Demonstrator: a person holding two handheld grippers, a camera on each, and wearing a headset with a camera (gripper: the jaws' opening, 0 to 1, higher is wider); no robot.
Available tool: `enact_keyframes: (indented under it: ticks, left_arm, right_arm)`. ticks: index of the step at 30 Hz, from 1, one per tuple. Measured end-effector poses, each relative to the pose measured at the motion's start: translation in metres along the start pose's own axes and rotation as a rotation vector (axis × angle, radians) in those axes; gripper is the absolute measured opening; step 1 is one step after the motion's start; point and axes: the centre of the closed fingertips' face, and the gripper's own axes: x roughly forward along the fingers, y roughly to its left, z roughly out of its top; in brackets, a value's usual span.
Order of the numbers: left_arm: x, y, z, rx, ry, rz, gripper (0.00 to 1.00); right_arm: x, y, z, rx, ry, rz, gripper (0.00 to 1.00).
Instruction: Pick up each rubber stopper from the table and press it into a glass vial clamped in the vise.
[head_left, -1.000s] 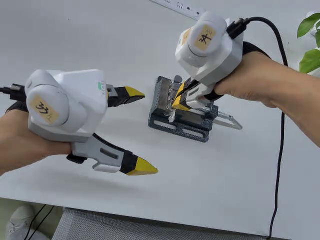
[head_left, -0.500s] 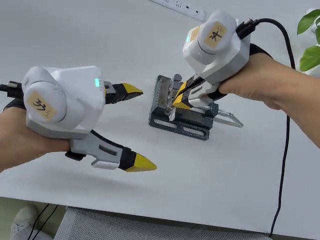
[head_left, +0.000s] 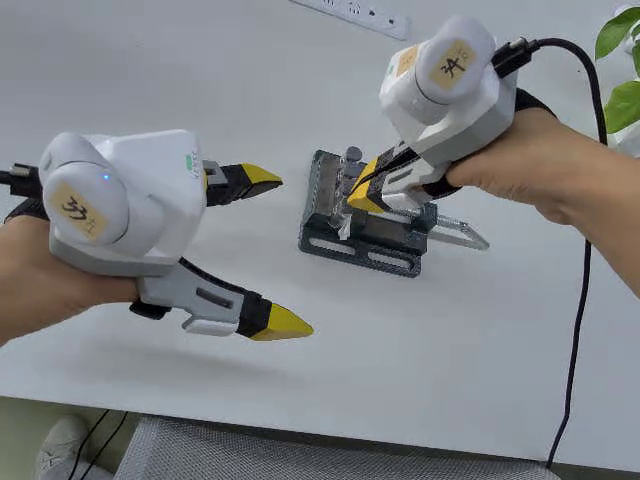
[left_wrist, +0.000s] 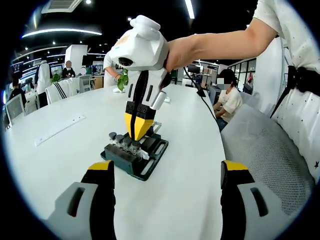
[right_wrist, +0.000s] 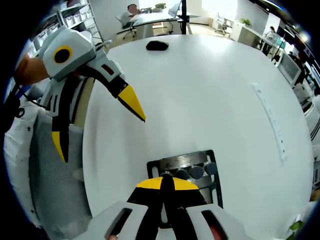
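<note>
Stoppered vials (left_wrist: 121, 142) in vise (left_wrist: 144, 162), beneath closed right gripper (left_wrist: 137, 134)

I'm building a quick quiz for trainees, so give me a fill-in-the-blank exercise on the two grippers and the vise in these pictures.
1. The left gripper hangs beside the vise with its jaws ____.
2. The right gripper points down at the stoppered vials with its jaws ____.
3. The jaw tips of both grippers are coloured ____.
4. The vise stands on a ____ table.
Missing words: open; shut; yellow; white.
</note>
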Motion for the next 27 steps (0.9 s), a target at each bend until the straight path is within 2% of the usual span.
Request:
enact_keyframes:
  ticks: [9,17,21,26,27]
  left_arm:
    - [-0.004,0.004,0.002,0.005,0.008,0.012,0.91]
    - [-0.012,0.011,0.009,-0.002,-0.002,0.041,0.97]
    - [-0.014,0.014,0.01,-0.008,-0.009,0.05,0.99]
    - [-0.018,0.016,0.008,-0.005,0.003,0.065,0.99]
    - [-0.02,0.016,0.008,-0.008,0.002,0.07,0.99]
  right_arm:
    - [-0.021,-0.003,-0.011,0.048,-0.068,-0.028,0.07]
    - [-0.041,0.001,-0.034,0.091,-0.126,-0.052,0.19]
    - [-0.048,0.002,-0.046,0.122,-0.157,-0.064,0.22]
    - [-0.058,0.008,-0.06,0.166,-0.226,-0.073,0.28]
    - [-0.06,0.008,-0.062,0.181,-0.257,-0.08,0.29]
